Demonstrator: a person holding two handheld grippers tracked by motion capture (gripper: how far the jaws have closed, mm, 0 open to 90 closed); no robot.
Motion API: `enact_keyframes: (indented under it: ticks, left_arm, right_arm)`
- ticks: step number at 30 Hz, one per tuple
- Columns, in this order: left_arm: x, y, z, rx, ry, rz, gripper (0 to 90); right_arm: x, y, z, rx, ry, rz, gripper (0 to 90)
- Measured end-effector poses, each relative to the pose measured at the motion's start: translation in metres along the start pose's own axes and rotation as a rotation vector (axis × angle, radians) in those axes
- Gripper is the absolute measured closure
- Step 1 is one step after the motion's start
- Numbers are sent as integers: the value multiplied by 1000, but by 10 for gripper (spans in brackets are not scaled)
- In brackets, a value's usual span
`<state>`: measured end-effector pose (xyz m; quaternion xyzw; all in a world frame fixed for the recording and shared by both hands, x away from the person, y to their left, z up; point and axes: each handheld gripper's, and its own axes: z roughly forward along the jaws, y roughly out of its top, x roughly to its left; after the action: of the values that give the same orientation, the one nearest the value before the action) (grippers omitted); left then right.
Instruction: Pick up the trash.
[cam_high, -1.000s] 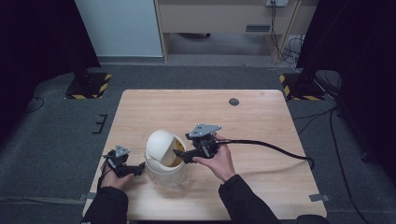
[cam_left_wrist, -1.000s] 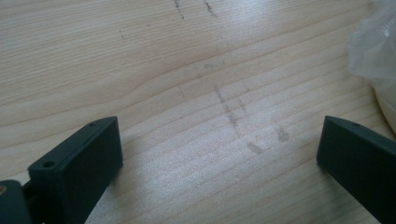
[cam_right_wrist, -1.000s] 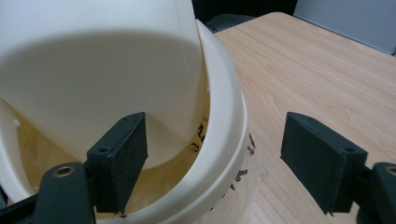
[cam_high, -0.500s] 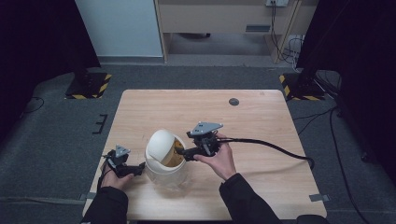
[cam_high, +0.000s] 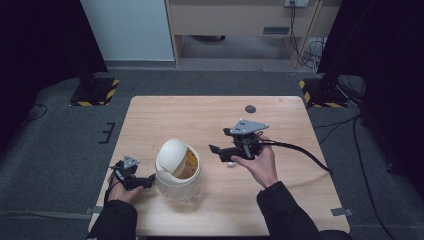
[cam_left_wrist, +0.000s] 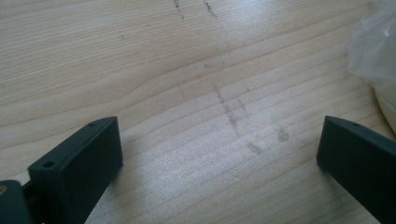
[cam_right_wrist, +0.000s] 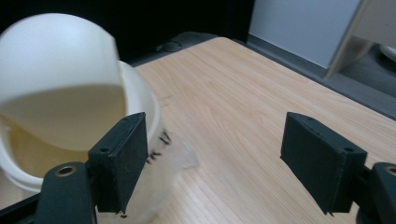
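White bin (cam_high: 178, 170) stands between both hand-held grippers — left (cam_high: 145, 181), right (cam_high: 218, 151) — jaws spread, empty.

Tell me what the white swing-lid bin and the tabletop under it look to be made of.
The white domed swing-lid bin looks like smooth matte plastic: even cream-white surface, thin moulded rim; its lower part seems a translucent, crinkly liner or wall, hard to tell which. The pale wooden tabletop shows continuous grain lines and dark scuffs in the left gripper view, suggesting wood or wood-look laminate with a satin finish.

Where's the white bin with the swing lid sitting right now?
In the high view, the white bin stands at the table's near-left part, between the left tongs and the right tongs.
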<state>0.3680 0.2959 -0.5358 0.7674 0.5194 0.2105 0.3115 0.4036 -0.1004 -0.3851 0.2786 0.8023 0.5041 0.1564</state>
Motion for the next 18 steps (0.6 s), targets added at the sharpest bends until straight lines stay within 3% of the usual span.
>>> enact_keyframes:
  ticks: [9,18]
  left_arm:
    - [0,0,0,0,0,1,0]
    - [0,0,0,0,0,1,0]
  right_arm:
    - [-22,-25,-5,42,-58,29,234]
    - [-32,-52,2,98,-94,37,244]
